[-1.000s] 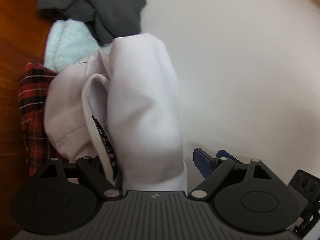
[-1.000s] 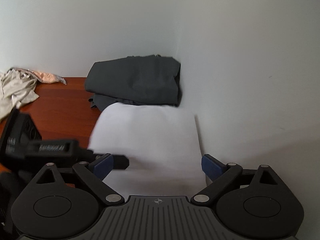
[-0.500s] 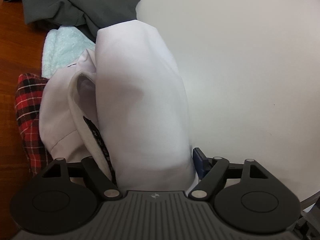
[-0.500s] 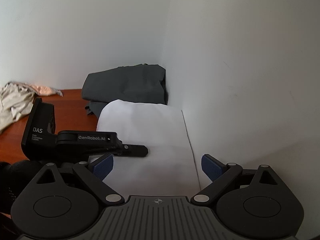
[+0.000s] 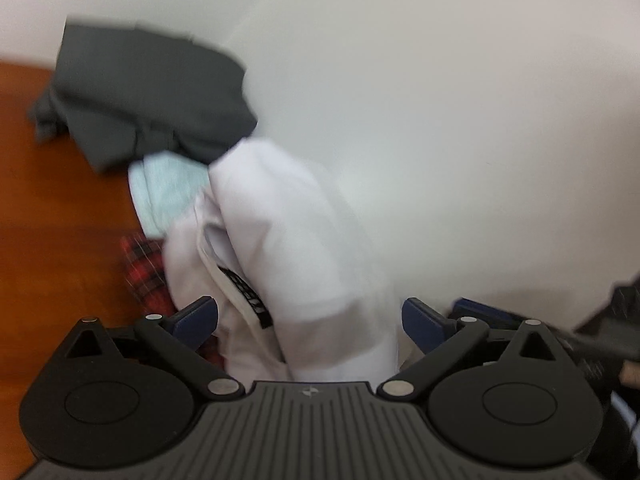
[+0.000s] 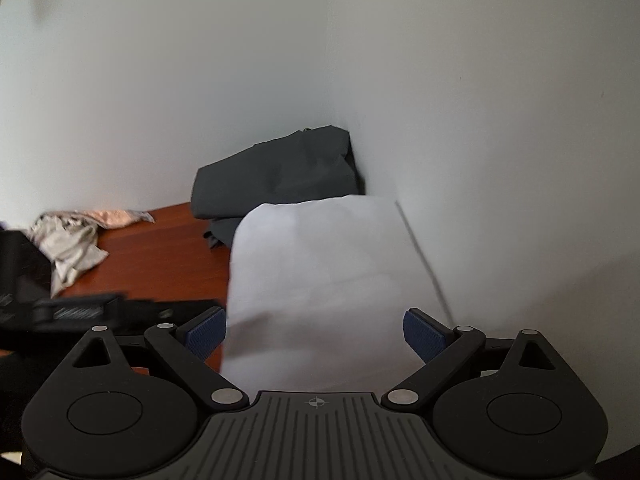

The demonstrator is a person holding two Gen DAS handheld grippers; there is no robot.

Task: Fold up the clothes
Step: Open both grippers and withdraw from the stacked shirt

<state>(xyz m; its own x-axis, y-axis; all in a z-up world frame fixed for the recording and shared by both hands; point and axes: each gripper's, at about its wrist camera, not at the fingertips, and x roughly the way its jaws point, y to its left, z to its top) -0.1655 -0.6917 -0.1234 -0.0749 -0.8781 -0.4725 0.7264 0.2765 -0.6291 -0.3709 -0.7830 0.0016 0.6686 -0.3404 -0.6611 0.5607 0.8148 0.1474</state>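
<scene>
A: Where's the folded white shirt (image 5: 296, 264)?

B: Centre of my left view, lying on the plaid garment (image 5: 144, 272) between the left gripper (image 5: 310, 318) jaws, which have just been opening, pads clear. My right gripper (image 6: 316, 334) gapes too, above the shirt.

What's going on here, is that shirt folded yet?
Pretty much. A person with a gripper in each hand has folded the white shirt, and it lies on the pile by the wall, in front of the dark garment. The left gripper has just opened its jaws; the shirt lies between them, but the pads are off it. The right gripper is open too, above the shirt, holding nothing.
</scene>
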